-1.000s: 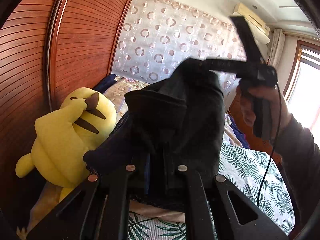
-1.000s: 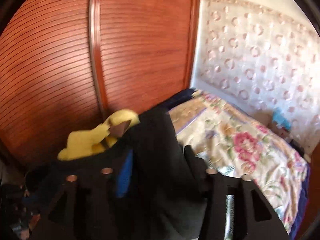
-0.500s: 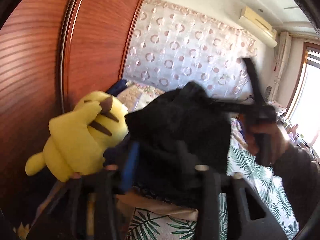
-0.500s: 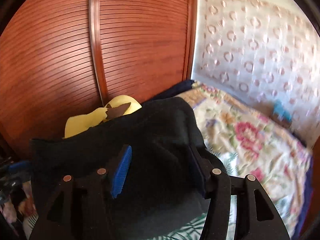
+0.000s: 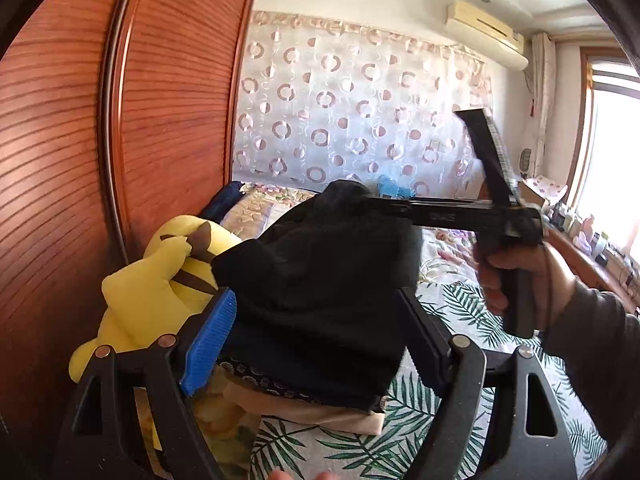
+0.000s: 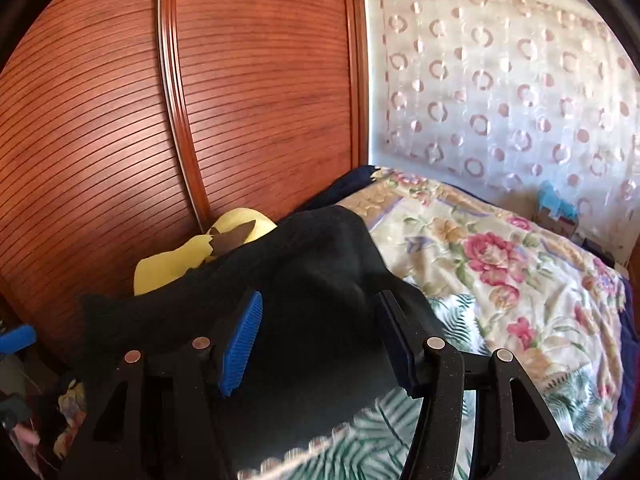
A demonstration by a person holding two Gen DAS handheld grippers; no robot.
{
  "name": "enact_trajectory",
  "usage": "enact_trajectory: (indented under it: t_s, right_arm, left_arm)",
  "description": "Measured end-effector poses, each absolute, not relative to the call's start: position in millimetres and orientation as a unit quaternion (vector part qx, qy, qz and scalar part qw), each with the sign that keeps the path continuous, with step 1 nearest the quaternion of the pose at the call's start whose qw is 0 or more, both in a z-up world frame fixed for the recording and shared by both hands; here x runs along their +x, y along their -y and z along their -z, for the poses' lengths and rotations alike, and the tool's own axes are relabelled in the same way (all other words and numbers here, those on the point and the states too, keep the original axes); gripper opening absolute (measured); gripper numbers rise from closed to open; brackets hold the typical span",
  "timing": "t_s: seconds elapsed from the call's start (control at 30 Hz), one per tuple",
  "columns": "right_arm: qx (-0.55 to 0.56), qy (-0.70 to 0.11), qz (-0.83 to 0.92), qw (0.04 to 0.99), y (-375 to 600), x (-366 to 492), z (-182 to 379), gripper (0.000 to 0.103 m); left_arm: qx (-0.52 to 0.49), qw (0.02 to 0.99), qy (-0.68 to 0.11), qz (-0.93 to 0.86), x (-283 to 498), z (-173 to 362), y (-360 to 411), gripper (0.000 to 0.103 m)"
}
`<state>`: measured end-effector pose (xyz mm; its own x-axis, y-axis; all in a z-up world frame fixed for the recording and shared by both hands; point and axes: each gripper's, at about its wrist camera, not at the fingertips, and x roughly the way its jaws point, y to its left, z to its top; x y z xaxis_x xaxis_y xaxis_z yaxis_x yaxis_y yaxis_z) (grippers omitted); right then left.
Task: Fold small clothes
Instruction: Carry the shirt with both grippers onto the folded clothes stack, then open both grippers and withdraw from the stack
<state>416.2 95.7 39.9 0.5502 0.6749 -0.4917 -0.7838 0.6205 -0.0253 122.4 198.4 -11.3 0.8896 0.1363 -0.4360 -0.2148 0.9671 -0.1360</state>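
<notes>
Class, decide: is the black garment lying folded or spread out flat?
Folded: the black garment sits as a compact bundle on a small stack, between the open left tongs.

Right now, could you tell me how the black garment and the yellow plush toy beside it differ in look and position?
The black garment is dark, limp cloth draped on a stack of folded clothes; the yellow plush toy is bright, stuffed and holds its shape. The garment lies between the open fingers of the left gripper and of the right gripper; the toy sits outside them, against the wooden wardrobe door. Both are soft and on the bed.
</notes>
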Motion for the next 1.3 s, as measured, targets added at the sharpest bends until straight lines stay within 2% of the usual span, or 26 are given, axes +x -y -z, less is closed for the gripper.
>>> enact_trajectory:
  t_s: [0.43,0.67,0.93,1.0,1.07,1.13,1.3]
  right_arm:
    - [-0.096,-0.184,-0.371,0.905,17,280,-49,0.061]
    - [-0.074,-0.168,-0.33,0.926,78,204,-42,0.071]
    - [-0.048,-0.163,-0.274,0.947,123,125,-34,0.072]
    - [-0.039,-0.156,-0.257,0.953,134,105,-37,0.075]
    - [-0.028,-0.146,-0.245,0.958,144,80,-40,0.088]
    - [-0.018,-0.137,-0.232,0.963,154,59,-44,0.093]
    - [-0.002,-0.121,-0.199,0.972,167,16,-52,0.095]
  left_arm:
    - [-0.045,0.975,-0.21,-0.062,105,-3,-147,0.081]
    - [-0.032,0.976,-0.215,-0.034,96,2,-112,0.081]
    - [-0.007,0.975,-0.224,-0.006,89,4,-66,0.081]
    - [-0.002,0.975,-0.221,0.002,85,1,-55,0.081]
    - [-0.004,0.976,-0.218,0.012,81,-2,-47,0.081]
    - [-0.004,0.976,-0.218,0.015,78,-6,-40,0.081]
    - [-0.002,0.977,-0.212,0.019,70,-17,-26,0.081]
